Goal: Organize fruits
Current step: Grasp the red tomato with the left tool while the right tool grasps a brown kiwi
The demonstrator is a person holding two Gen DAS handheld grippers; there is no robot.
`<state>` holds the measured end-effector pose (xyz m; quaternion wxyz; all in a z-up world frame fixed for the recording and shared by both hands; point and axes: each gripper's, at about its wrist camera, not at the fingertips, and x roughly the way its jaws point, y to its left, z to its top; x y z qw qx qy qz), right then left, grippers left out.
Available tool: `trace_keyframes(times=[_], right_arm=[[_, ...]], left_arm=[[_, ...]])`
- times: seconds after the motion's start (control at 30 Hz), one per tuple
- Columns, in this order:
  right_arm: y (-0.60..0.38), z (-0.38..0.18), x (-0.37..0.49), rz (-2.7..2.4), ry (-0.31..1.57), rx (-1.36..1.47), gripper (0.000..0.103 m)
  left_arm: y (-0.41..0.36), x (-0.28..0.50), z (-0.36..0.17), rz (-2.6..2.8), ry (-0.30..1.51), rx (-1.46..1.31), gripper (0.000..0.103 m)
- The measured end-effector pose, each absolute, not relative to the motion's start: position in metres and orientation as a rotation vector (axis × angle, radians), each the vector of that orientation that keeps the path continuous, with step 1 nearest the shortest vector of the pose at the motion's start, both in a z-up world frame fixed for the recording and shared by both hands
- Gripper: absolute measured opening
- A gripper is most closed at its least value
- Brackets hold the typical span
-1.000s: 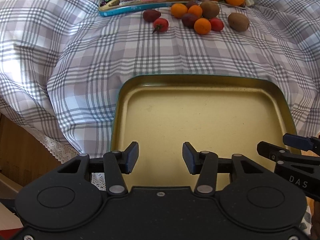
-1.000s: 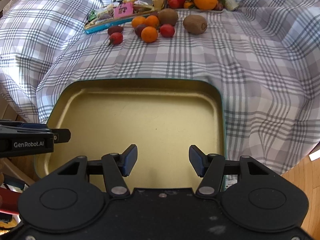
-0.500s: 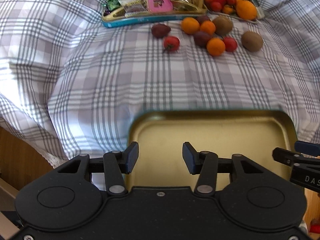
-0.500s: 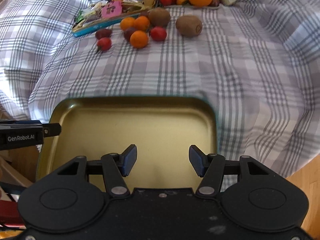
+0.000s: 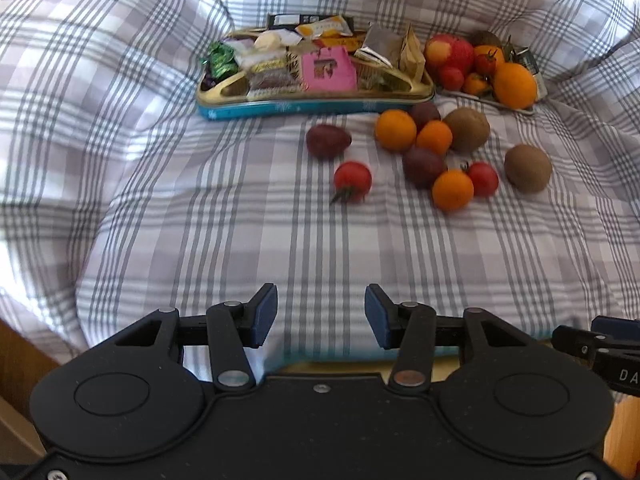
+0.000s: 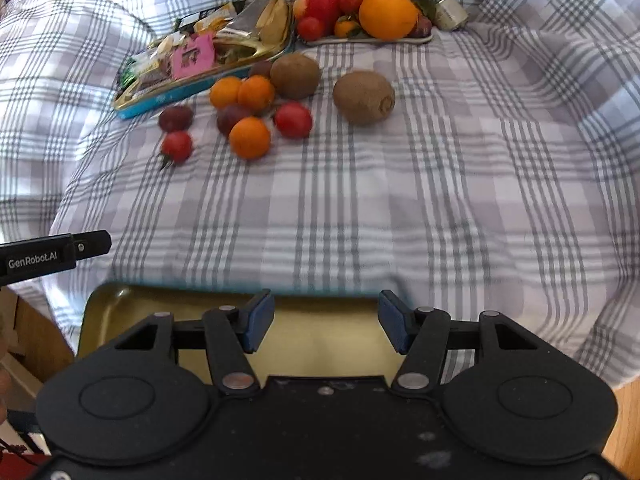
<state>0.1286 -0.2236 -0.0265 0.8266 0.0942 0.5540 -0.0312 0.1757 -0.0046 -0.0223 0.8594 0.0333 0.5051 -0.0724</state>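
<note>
Left wrist view: since the earlier frame the gold tray (image 5: 448, 364) has slid almost out of sight beneath the left gripper (image 5: 321, 314), whose fingers stand apart and empty, and the loose fruits (image 5: 434, 156) now lie nearer on the soft checked cloth (image 5: 200, 240). Right wrist view: the right gripper (image 6: 326, 320), fingers likewise apart and empty, hovers over the tray's smooth metal rim (image 6: 120, 294). The round, glossy tomatoes and fuzzy kiwi (image 6: 363, 97) likely roll easily, so approach low and close gently across the widest part.
</note>
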Motion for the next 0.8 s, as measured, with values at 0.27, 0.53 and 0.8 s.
trace_keyframes(times=[0.27,0.53,0.8], right_arm=[[-0.244,-0.036,0.172,-0.128,1.134,0.215,0.064],[-0.260,-0.039,0.214,-0.181,1.067,0.208,0.067],[-0.262,-0.043,0.237,-0.188,1.030,0.190,0.068]], left_arm=[[-0.023,0.210,-0.032,-0.200,1.020,0.097,0.055],[-0.039,0.236,-0.038,-0.235,0.988,0.130,0.055],[-0.044,0.251,-0.047,-0.230,0.996,0.133,0.055]])
